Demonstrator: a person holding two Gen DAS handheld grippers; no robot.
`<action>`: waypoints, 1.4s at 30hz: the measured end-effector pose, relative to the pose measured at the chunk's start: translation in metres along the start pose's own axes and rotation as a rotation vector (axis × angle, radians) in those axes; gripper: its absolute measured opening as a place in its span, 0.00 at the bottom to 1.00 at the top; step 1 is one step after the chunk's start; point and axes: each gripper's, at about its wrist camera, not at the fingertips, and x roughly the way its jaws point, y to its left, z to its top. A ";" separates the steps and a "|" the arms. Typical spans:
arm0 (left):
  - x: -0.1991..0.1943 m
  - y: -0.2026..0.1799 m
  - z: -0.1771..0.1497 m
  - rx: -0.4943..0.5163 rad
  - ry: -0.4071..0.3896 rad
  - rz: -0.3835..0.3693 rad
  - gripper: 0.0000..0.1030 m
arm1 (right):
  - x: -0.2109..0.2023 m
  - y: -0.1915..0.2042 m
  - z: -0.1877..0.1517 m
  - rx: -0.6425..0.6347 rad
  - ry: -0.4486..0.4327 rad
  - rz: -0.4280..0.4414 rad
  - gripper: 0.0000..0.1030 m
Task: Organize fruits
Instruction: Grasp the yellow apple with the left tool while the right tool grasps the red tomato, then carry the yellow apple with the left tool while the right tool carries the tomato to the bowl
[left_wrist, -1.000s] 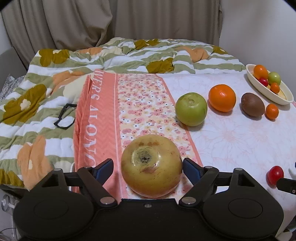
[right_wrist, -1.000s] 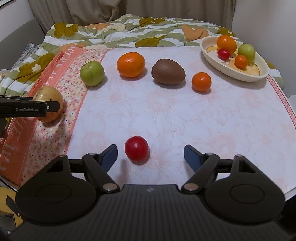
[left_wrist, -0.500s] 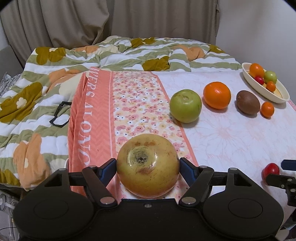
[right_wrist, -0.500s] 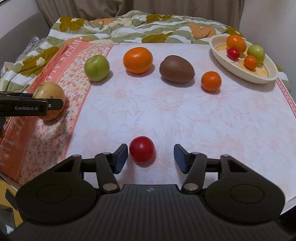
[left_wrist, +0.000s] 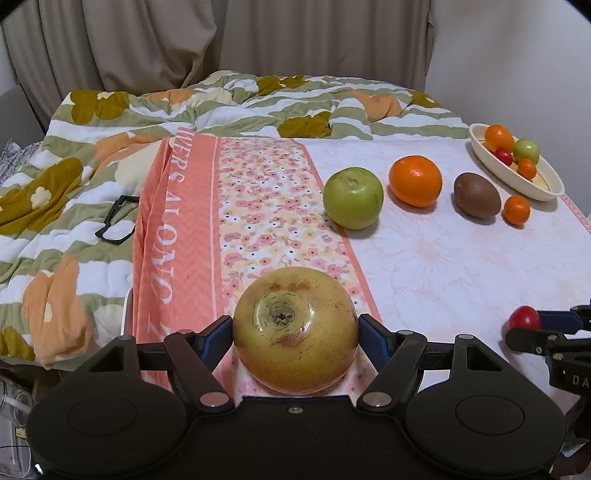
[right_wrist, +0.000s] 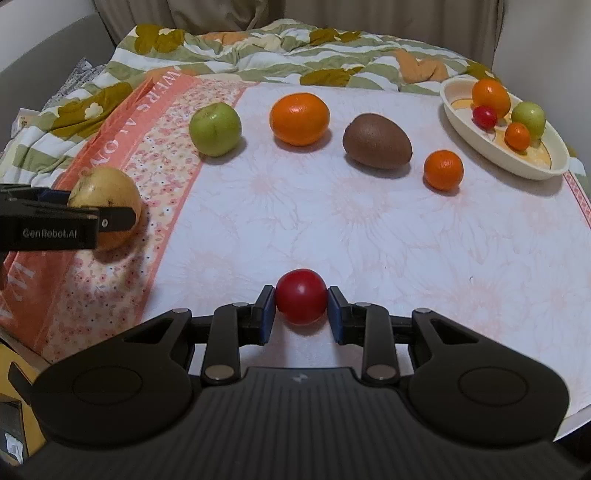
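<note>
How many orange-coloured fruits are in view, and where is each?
4. Two on the cloth: a large orange between green apple and kiwi, a small orange right of the kiwi. Two in the bowl: one bigger, one smaller. None seems hidden.

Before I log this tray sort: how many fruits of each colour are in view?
Orange: 4
Green: 2
Red: 2
Brown: 1
Yellow: 1
Total: 10
</note>
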 end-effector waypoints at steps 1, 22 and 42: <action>-0.003 -0.001 -0.001 0.000 -0.003 -0.001 0.74 | -0.002 0.000 0.000 -0.002 -0.003 0.000 0.44; -0.083 -0.053 0.021 0.031 -0.128 -0.092 0.74 | -0.088 -0.033 0.015 0.104 -0.141 -0.032 0.44; -0.090 -0.210 0.085 -0.045 -0.239 -0.042 0.75 | -0.123 -0.204 0.054 0.022 -0.193 0.041 0.44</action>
